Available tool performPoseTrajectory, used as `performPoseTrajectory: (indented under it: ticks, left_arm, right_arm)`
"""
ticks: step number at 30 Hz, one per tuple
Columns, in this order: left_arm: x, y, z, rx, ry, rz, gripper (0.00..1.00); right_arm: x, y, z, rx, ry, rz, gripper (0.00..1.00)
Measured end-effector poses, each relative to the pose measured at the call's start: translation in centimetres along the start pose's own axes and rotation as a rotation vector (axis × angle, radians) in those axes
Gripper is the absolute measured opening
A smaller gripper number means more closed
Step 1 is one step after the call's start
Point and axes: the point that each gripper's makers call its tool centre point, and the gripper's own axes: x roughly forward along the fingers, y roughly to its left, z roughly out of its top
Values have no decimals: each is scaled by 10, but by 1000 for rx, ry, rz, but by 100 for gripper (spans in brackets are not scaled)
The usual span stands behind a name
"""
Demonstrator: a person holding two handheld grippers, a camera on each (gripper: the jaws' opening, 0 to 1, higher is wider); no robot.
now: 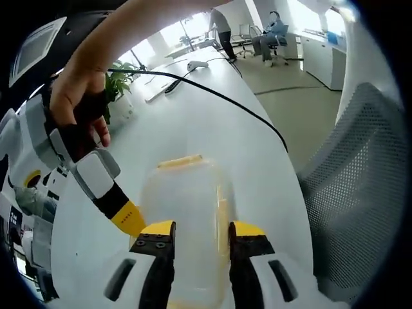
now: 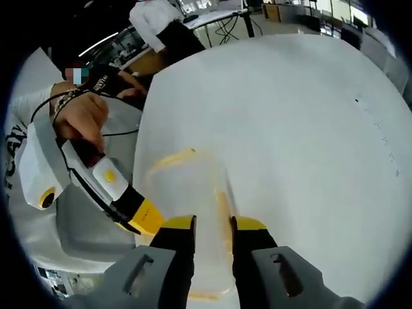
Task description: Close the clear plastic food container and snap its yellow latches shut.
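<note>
Spread jaws of the left gripper (image 1: 201,233) straddle one clear container (image 1: 187,219) on the white table (image 1: 212,129); the right gripper (image 2: 212,225) likewise gapes over the container's near edge. One yellow latch (image 1: 180,161) shows at its far end. Left gripper view adds a black cable (image 1: 212,93), a plant (image 1: 119,87) and a mesh chair (image 1: 360,193) beside the table edge; right gripper view shows bare tabletop beyond.

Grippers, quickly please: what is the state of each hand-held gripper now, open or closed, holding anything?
Left hand-held gripper: open, jaws either side of the clear container, not clamped on it.
Right hand-held gripper: open, jaws over the container's edge, not visibly gripping.
</note>
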Motion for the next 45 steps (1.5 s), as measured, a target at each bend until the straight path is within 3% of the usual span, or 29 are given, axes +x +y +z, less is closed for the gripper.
performPoseTrajectory:
  ticks: [8, 22, 33, 45]
  left_arm:
    - [1, -2, -1, -27, -14, -6, 36]
    - [-12, 11, -4, -137, -26, 11, 53]
    - [-22, 31, -16, -207, -17, 37, 67]
    - [-32, 49, -35, -255, 29, 39, 75]
  right_arm:
    - [-3, -6, 0, -16, -18, -26, 18]
    - [-21, -7, 2, -21, -75, -57, 30]
    - [-35, -3, -5, -49, -101, -87, 36]
    - [-39, 2, -22, -85, -74, -124, 45]
